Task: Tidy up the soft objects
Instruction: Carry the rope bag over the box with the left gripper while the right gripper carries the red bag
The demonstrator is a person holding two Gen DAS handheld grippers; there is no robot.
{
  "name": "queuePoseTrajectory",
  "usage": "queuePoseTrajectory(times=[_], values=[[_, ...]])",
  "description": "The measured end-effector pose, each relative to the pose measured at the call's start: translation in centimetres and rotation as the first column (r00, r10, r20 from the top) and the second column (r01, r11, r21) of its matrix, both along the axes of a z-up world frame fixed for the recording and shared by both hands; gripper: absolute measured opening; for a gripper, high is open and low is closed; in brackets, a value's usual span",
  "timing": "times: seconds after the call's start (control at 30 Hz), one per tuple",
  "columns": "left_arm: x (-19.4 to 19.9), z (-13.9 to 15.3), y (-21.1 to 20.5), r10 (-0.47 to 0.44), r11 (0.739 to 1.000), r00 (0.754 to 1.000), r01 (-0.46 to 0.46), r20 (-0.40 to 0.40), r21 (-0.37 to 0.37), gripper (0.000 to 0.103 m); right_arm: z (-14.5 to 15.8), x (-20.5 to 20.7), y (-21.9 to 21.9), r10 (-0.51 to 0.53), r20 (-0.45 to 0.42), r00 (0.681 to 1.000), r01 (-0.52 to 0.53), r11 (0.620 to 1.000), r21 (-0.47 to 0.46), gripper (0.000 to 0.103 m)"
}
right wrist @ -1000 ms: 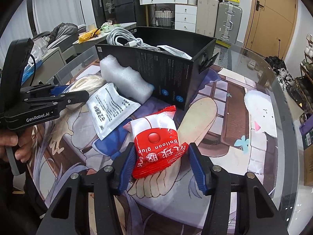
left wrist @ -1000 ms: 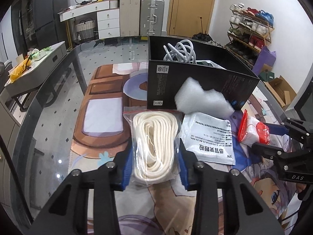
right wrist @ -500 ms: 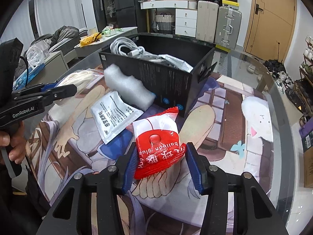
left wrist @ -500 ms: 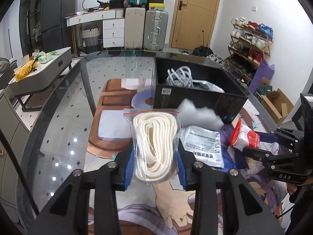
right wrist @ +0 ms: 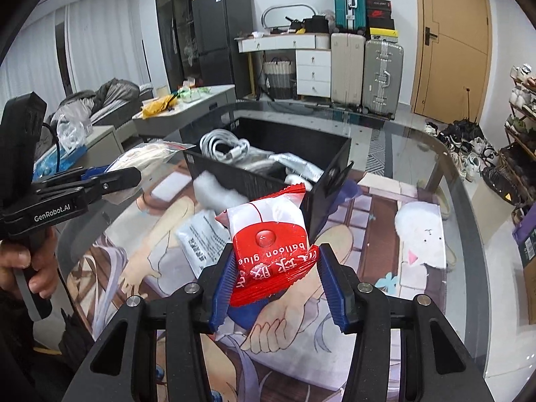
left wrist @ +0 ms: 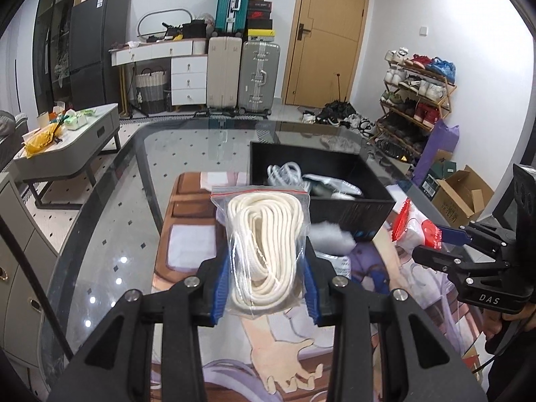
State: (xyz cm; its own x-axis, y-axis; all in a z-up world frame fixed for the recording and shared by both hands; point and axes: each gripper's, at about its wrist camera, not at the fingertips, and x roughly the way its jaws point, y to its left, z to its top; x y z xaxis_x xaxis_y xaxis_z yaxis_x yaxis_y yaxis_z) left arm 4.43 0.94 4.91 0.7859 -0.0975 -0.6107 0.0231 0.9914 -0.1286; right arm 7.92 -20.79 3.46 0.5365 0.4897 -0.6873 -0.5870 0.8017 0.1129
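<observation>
Left gripper (left wrist: pixel 266 288) tilts downward, clamped on the bagged white rope (left wrist: pixel 264 251); right gripper (right wrist: pixel 274 288) grips the red balloon-glue packet (right wrist: pixel 271 248), both above the mat, the black box (left wrist: pixel 348 211) just beyond.

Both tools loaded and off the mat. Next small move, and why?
Probably carry the left tool forward over the black box and release there: it grips the bagged rope clear of the mat, and the open box ahead already holds cables.
</observation>
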Motion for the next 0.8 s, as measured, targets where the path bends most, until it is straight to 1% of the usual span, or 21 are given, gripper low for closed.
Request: queuePoseTrajectory(times=[0.2,0.47,0.67,0.8], values=[[0.1,1.3,-0.5,-0.017,1.0,0.999,0.017,0.038,0.004,0.036,0.9,0.3,-0.7,-0.03,0.008,1.0,0.029,0.998,0.062,0.049],[0.9,2.2,-0.7,-0.035,0.999,0.997,0.035,0.068,-0.005,0.036,2.0,0.4,-1.4,-0.07,0.029,0.997,0.067,0.993,0.102,0.049],[1.8,2.5,-0.7,-0.041,0.999,0.996,0.043,0.074,-0.025,0.036,2.9,0.6,-1.5,-0.087,0.05,0.995,0.08,0.99,0.115,0.049],[2.5,3.0,-0.7,-0.052,0.998,0.995,0.054,0.087,-0.021,0.036,3.3,1.2,-1.0,-0.09,0.053,0.995,0.084,0.991,0.107,0.049]])
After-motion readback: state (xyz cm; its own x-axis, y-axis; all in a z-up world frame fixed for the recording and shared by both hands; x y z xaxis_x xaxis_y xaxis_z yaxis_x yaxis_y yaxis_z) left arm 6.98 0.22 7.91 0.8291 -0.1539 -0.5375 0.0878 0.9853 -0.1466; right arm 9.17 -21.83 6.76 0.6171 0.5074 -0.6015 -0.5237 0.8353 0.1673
